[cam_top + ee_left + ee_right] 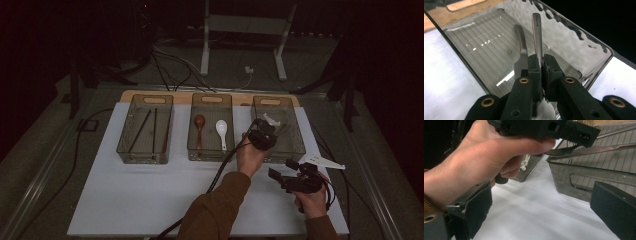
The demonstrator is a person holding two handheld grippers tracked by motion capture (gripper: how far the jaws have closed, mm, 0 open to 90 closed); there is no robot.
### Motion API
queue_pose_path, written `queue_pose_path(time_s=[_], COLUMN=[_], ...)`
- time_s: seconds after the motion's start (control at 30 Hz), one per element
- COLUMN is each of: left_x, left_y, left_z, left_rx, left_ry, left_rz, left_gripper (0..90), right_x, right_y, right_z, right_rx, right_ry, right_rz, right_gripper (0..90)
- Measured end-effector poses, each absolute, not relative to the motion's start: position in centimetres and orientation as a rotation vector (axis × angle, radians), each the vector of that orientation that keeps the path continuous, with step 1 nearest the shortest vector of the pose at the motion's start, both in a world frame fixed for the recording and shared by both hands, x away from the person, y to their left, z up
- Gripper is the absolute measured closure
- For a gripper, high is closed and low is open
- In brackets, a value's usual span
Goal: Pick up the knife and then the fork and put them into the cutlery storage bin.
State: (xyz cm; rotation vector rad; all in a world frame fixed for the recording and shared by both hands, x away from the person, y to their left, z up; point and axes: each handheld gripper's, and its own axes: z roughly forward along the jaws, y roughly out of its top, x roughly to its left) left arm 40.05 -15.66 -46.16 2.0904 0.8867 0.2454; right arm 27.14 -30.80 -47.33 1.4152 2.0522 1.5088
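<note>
My left gripper (262, 134) reaches over the near edge of the clear right-hand bin (296, 142). In the left gripper view the left gripper (542, 61) is shut on the flat handle of a metal cutlery piece (537, 32), which points up and away over the bin floor. A second metal cutlery piece (522, 48) lies on the ribbed bottom of that bin (484, 37). My right gripper (282, 169) hovers over the white mat just in front of the bin, open with nothing between its jaws. In the right gripper view the right gripper (544, 202) faces the left hand (486, 152) and the held cutlery (599, 148).
A left bin (126, 145) holds dark chopsticks (141, 129). The middle bin (192, 150) holds a brown spoon (199, 123) and a white spoon (221, 130). All three stand on a white mat (140, 195). Cables and a stand's legs lie behind the table.
</note>
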Motion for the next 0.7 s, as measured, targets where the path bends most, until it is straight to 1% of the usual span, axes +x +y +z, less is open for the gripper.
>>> queue_pose_path(time_s=[0.47,0.7], left_x=[40.40,40.64], left_y=[-16.01,-16.22], left_z=[-46.94,-47.20], left_rx=[2.083,2.068], left_ry=[0.919,0.943], left_rz=[0.204,0.221], left_gripper=[86.5,86.0], right_x=[27.09,27.07], right_y=[-30.89,-30.97], right_z=[-47.28,-47.26], right_rx=[1.414,1.414], right_ry=[2.048,2.046], right_rz=[1.514,1.518], right_gripper=[4.3,4.3])
